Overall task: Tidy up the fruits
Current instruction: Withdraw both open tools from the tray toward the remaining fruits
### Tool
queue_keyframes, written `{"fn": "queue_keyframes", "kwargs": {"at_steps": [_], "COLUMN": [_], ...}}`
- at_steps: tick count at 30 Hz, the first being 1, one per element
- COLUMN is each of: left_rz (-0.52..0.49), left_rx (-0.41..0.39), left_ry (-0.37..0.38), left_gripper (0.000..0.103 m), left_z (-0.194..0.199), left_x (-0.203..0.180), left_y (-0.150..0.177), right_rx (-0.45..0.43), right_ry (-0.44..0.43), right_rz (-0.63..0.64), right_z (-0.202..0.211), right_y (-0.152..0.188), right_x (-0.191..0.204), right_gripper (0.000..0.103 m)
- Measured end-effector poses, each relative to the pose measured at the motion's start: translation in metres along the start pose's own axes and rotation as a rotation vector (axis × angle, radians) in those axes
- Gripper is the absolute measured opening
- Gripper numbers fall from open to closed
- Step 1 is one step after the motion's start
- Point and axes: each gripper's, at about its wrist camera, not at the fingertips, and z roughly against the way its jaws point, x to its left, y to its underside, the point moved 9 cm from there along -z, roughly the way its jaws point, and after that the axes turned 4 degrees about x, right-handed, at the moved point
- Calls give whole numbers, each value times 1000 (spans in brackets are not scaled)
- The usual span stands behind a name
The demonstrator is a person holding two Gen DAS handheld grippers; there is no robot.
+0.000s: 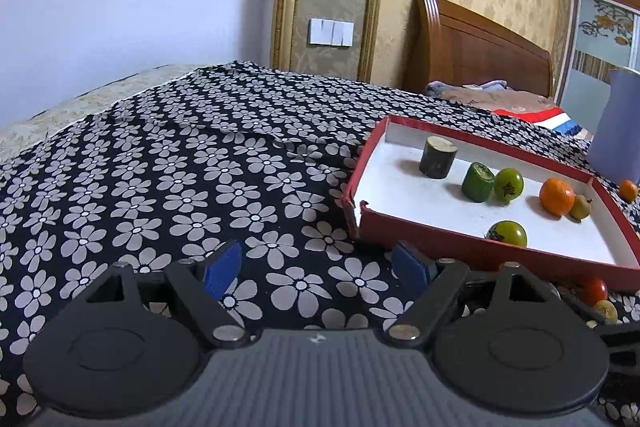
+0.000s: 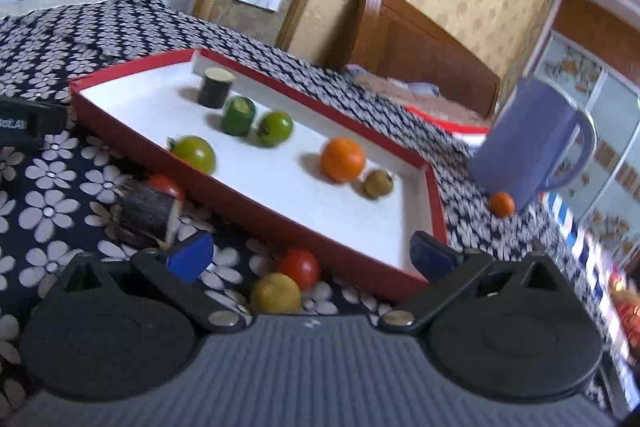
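Note:
A red box with a white floor [image 1: 400,239] [image 2: 120,115] lies on the flowered cloth. Inside it are a dark cylinder piece [image 1: 437,157] [image 2: 215,87], a green cut piece [image 1: 477,182] [image 2: 238,115], two green round fruits [image 1: 508,184] [image 1: 507,233] [image 2: 274,128] [image 2: 194,153], an orange [image 1: 557,195] [image 2: 343,159] and a small yellowish fruit [image 1: 581,206] [image 2: 377,183]. Outside the box, by its front wall, lie a red tomato [image 2: 300,267], a yellow fruit [image 2: 276,293], another red tomato [image 2: 166,185] and a dark cut piece [image 2: 146,213]. My right gripper [image 2: 310,251] is open over the tomato and yellow fruit. My left gripper [image 1: 320,265] is open and empty, left of the box.
A blue jug [image 2: 532,143] [image 1: 618,123] stands right of the box with a small orange [image 2: 501,203] [image 1: 628,190] at its base. A wooden bed headboard [image 1: 476,47] and wall lie behind. The cloth [image 1: 180,167] spreads to the left.

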Motion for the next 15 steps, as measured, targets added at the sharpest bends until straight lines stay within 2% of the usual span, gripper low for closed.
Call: {"fn": "queue_keyframes", "kwargs": {"at_steps": [3,4,8,9,12,15], "left_rz": [27,35,48,46,34,41], "left_rx": [19,29,35,35,34,37], "left_ry": [8,12,18,15,13,-2], "left_gripper": [82,82,82,82,82,82], "left_z": [-2,-3,-3,-3,-3,-4], "left_x": [4,6,7,7,5,5], "left_y": [0,1,2,2,2,1], "right_rx": [-89,-96,-68,-65,-49,-31], "right_ry": [-126,-128,-12,-17,-109,-125], "right_rz": [11,-1,-87,-129,-258,-262], "right_z": [23,28,26,27,27,20], "right_y": [-10,-11,-2,3,17,17], "right_x": [18,16,-18,-26,-42,-38], "right_gripper": [103,103,103,103,103,103]}}
